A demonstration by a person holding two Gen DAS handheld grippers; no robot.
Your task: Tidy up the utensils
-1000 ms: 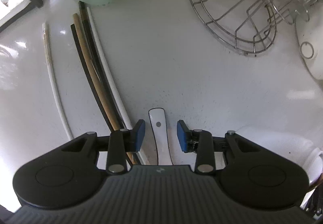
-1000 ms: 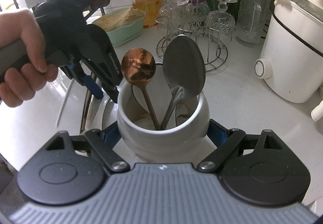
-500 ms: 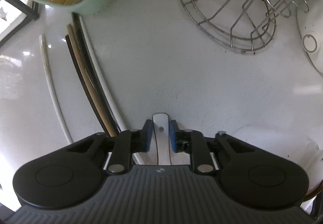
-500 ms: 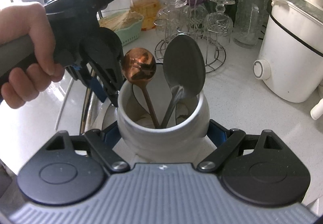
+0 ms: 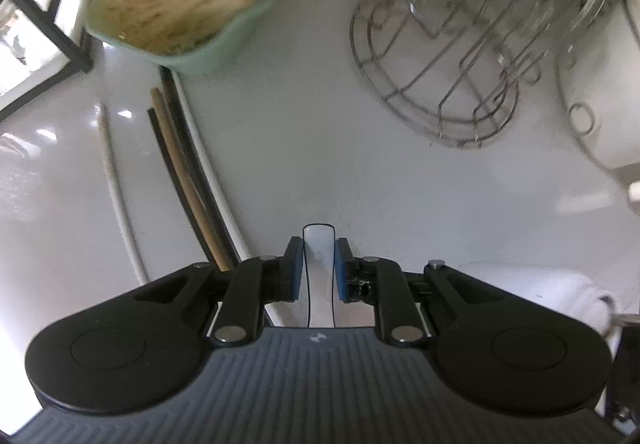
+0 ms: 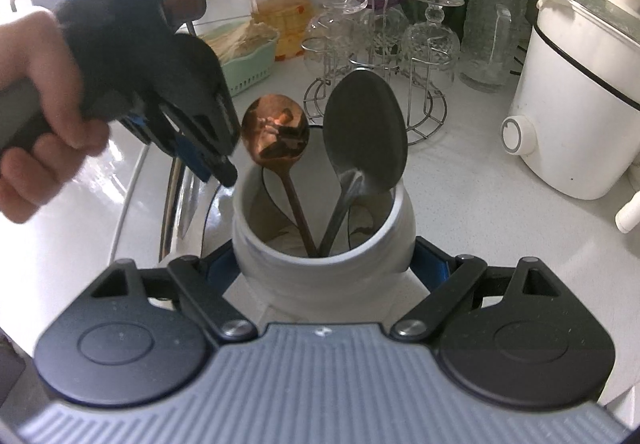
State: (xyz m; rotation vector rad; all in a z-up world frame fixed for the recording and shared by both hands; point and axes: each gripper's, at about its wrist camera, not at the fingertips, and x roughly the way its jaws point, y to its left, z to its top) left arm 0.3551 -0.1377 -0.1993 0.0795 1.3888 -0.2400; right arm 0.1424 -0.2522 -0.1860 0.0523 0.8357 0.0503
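Now the left gripper (image 5: 316, 268) has just been closing, and its blue pads (image 5: 294, 270) clamp the flat white handle with a thin black outline (image 5: 318, 276), whose rounded end sticks out past the fingertips toward the far edge of the white counter (image 5: 320, 148). Which utensil this handle belongs to I cannot tell; its working end is hidden under the gripper body. The handle's long axis runs along the fingers, so it hangs nearly straight down from the hand.

The right gripper (image 6: 320, 264) grips the round white ceramic utensil crock (image 6: 320, 256) by its sides, near the front edge of the counter. A copper-coloured spoon (image 6: 276, 136) and a dull grey metal spoon (image 6: 364, 136) stand in it, bowls up.

Seen from the right wrist, the left gripper sits just left of the crock's rim and slightly above it, so the crock's mouth lies to the left hand's right and below. The likely next move is carrying the handle over that opening, clear of the copper spoon's bowl.

Beside the left gripper, several long thin chopsticks in black, brown and white (image 5: 188, 172) lie on the counter, pointing toward a mint-green plastic basket (image 5: 224, 44).
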